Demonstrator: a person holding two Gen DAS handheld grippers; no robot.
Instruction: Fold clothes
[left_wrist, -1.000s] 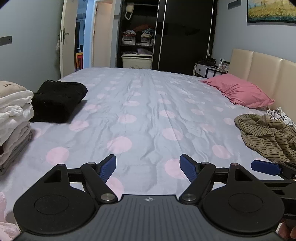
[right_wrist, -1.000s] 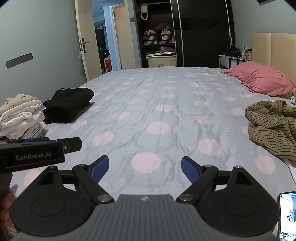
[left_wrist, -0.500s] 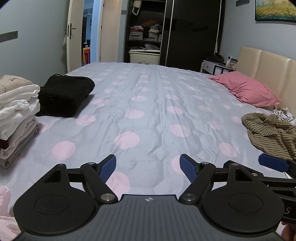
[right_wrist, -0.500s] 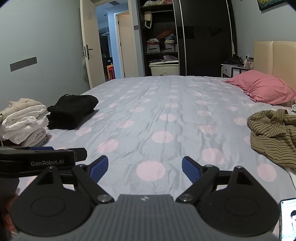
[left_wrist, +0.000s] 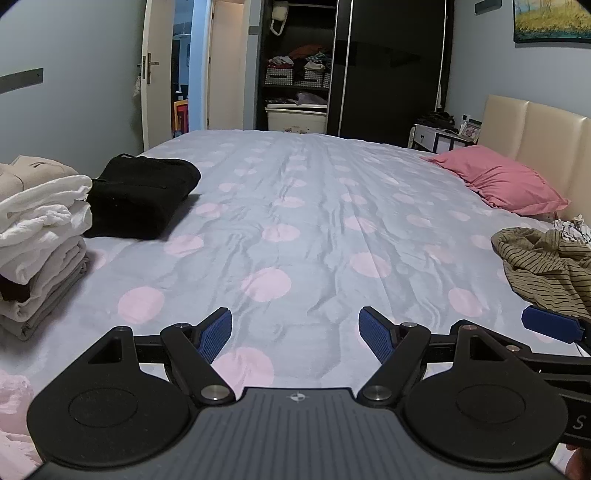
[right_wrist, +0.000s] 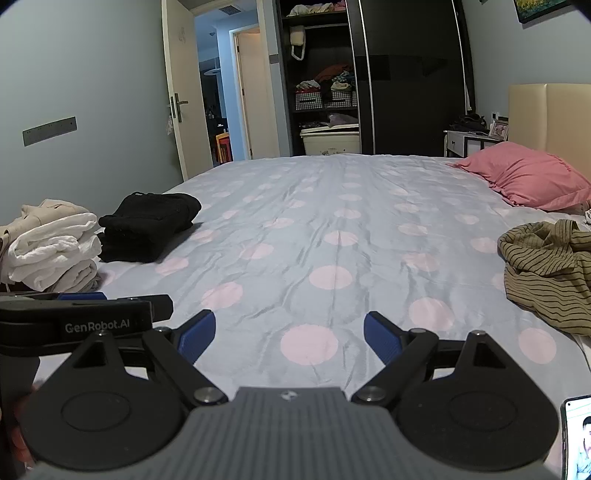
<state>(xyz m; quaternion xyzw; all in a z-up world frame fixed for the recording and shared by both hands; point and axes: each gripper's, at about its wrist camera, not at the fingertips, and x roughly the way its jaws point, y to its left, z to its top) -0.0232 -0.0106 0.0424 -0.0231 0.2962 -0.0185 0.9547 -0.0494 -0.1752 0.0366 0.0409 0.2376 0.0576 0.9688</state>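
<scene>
Both tools are empty, so the step in hand looks like fetching the next garment: the crumpled olive-brown striped knit top (right_wrist: 546, 269), lying unfolded on the right side of the grey bed sheet with pink dots (right_wrist: 332, 229), near the pink pillow (right_wrist: 528, 177); to do it well, I would take the top by two separate edges, one tool on each, lift it free of the patterned cloth (left_wrist: 570, 227) just behind it, and spread it flat on the bare middle of the bed before any fold. Finished pieces sit at the left: a stack of folded white and beige clothes (left_wrist: 40, 236) and a folded black garment (left_wrist: 140, 195) beside it. The left tool (left_wrist: 295, 334) hovers low over the sheet, jaws apart, nothing between them; the right tool (right_wrist: 290, 338) sits just beside it, likewise spread wide and tilted gently downward.
</scene>
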